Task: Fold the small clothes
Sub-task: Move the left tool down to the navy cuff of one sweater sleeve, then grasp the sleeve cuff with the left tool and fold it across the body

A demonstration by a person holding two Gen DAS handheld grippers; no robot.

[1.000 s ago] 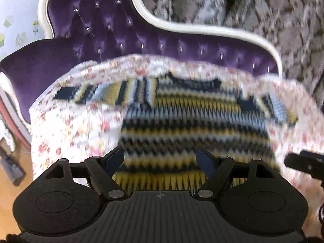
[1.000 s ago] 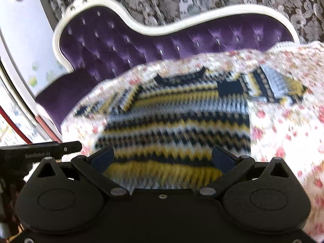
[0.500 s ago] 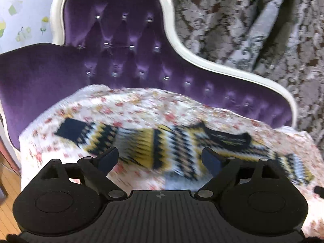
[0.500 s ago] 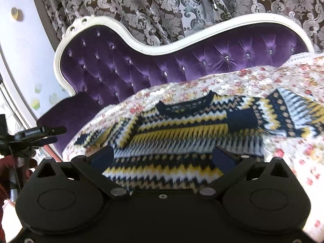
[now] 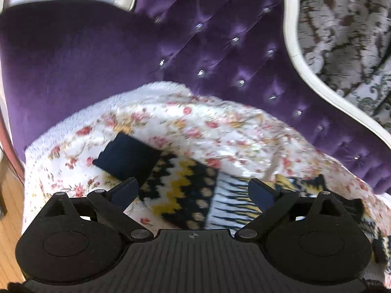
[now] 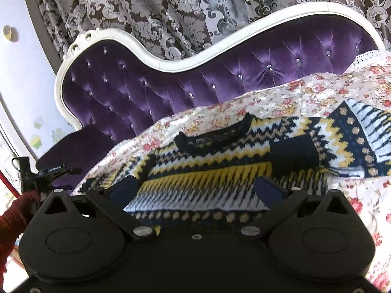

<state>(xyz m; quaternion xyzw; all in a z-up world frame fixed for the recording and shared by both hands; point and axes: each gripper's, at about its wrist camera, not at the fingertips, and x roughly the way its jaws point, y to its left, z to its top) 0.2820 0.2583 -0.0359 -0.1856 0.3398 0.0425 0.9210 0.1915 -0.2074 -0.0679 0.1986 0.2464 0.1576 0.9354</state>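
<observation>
A patterned knit sweater (image 6: 220, 161) in navy, yellow and white zigzag bands lies flat, front up, on a floral blanket (image 6: 317, 92) that covers the seat of a purple tufted sofa (image 6: 171, 80). The sweater's navy collar (image 6: 215, 134) points toward the sofa's backrest, and its body spreads toward the blanket's near edge. One sleeve is folded in across the chest, its navy cuff (image 6: 293, 146) resting on the zigzag bands; the rest of that sleeve bunches toward the right edge of the blanket.

The other sleeve (image 5: 185, 190) stretches out toward the blanket's left end, near the sofa's arm, and ends in a plain navy cuff (image 5: 127, 158) lying flat on the flowers.

The left gripper (image 5: 193, 190) hangs over this outstretched sleeve, its jaws wide and opening further; the sleeve shows between the fingers, but the pads do not press on it. In the right wrist view it appears small beside the sofa's left arm, with a red knitted sleeve (image 6: 12, 219) of the person below it.

The right gripper (image 6: 200, 190) hovers over the sweater's body with its jaws spread wide, and nothing is clamped between them.

Behind the sofa's white carved frame (image 6: 102, 36) hangs a brown damask curtain (image 6: 171, 7).
</observation>
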